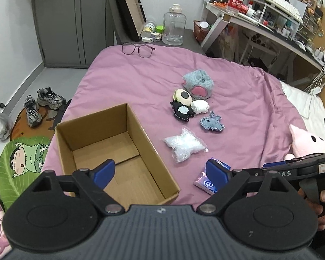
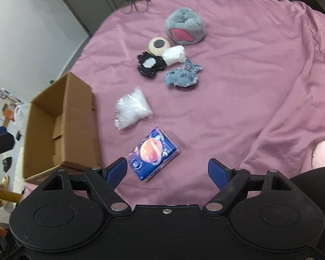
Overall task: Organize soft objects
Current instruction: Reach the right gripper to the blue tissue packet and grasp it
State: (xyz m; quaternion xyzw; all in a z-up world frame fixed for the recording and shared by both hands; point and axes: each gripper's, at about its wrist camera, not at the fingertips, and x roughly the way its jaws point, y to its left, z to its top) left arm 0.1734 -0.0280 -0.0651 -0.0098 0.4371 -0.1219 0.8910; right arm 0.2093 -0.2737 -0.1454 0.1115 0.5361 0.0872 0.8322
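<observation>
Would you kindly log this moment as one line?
left gripper: open, over cardboard box | right gripper: open, above tissue pack | box: empty

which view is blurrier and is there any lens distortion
Right wrist view: motion-smeared, the cardboard box and denim plush look soft. Left wrist view: sharper, the glasses crisp. Both: fisheye bending, dark corners, even indoor light.

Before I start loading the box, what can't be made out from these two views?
- Tissue pack: left wrist view, partly hidden by the left claw's finger.
- Cardboard box: right wrist view, floor largely hidden behind its wall.
- Glasses: right wrist view, blurred.
- Pink plush: right wrist view, cut by the edge.
</observation>
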